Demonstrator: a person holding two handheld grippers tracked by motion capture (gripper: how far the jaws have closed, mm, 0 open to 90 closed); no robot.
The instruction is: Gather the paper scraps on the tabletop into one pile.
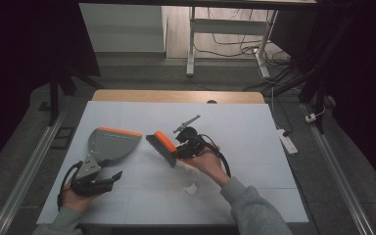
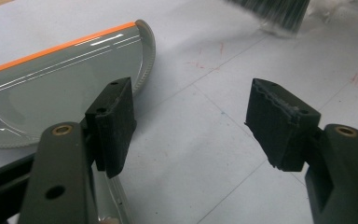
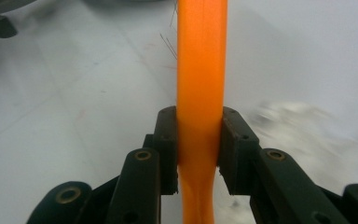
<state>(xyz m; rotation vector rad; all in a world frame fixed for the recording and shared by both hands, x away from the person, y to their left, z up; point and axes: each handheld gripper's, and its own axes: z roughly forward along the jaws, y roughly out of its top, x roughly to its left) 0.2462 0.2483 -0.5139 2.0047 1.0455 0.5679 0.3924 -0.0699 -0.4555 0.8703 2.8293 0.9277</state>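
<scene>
Right gripper (image 3: 199,149) clamped on the orange plastic handle of a hand brush (image 1: 165,147) with grey bristles, near the middle of the white table (image 1: 254,132). Left gripper (image 2: 191,126) near the table's front left corner, jaws wide apart, nothing between them. Grey plastic dustpan (image 2: 65,79) with an orange front lip lying just ahead of it, toward the left edge. Small crumpled white scrap (image 1: 191,189) near the front edge, beside the right forearm.
</scene>
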